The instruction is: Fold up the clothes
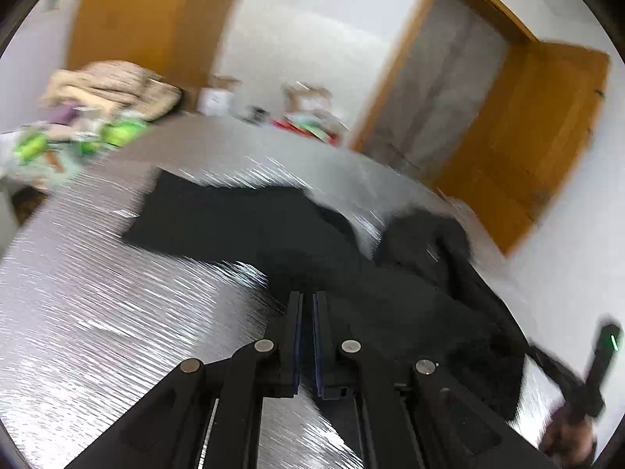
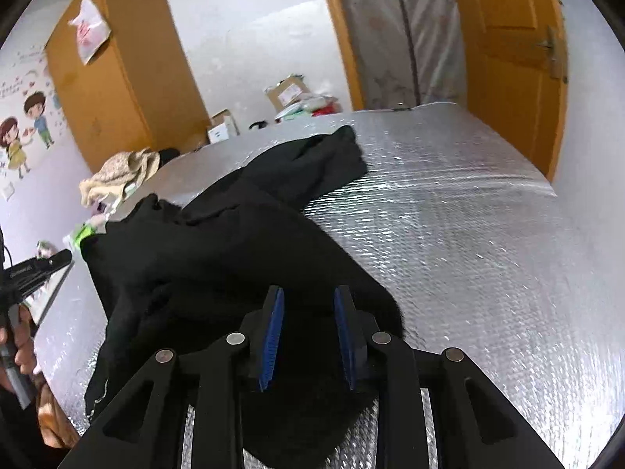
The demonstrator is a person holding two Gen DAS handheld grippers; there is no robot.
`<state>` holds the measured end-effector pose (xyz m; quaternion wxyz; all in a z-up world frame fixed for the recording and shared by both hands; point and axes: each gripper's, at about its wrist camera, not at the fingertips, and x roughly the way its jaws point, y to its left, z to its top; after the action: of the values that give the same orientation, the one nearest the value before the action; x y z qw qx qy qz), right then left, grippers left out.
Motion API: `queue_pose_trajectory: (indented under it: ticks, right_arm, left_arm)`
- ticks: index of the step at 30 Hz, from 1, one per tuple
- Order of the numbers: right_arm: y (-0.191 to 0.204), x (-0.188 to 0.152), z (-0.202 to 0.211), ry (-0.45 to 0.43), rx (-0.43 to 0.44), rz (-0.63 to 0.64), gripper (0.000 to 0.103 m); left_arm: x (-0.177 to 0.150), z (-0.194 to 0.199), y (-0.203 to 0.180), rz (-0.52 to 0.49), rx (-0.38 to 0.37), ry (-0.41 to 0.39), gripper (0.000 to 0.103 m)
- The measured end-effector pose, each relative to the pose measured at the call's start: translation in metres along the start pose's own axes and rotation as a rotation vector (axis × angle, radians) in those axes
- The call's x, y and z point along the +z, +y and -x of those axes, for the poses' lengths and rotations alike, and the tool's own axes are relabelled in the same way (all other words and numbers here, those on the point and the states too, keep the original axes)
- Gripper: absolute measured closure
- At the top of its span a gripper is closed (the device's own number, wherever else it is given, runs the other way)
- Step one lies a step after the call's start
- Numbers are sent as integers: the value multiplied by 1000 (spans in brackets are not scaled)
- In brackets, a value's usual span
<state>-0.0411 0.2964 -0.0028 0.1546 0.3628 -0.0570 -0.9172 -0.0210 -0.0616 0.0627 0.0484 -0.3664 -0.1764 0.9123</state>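
While the rumpled black garment (image 2: 218, 242) lies spread across the silver quilted foil sheet (image 2: 468, 242), the right gripper (image 2: 308, 305) hovers over its near edge with blue-padded fingers parted and nothing pinched. The left gripper (image 1: 308, 297) has its fingers pressed almost together at the cloth's edge; whether they pinch fabric, I can't tell.

One black garment (image 2: 218, 250) on the foil sheet (image 2: 468, 234), two tongs (image 2: 308, 332) (image 1: 309, 336), one wardrobe (image 2: 113, 78), one door (image 2: 508, 39).
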Motion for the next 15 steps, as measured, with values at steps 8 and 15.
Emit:
queue_pose_trajectory:
  ticks: [8, 15]
  right_arm:
    - [-19, 11, -17, 33, -66, -19, 75]
    - [-32, -5, -16, 89, -56, -35, 75]
  left_arm:
    - [-45, -26, -57, -129, -283, 189, 99]
    - [-61, -48, -71, -203, -263, 269, 97]
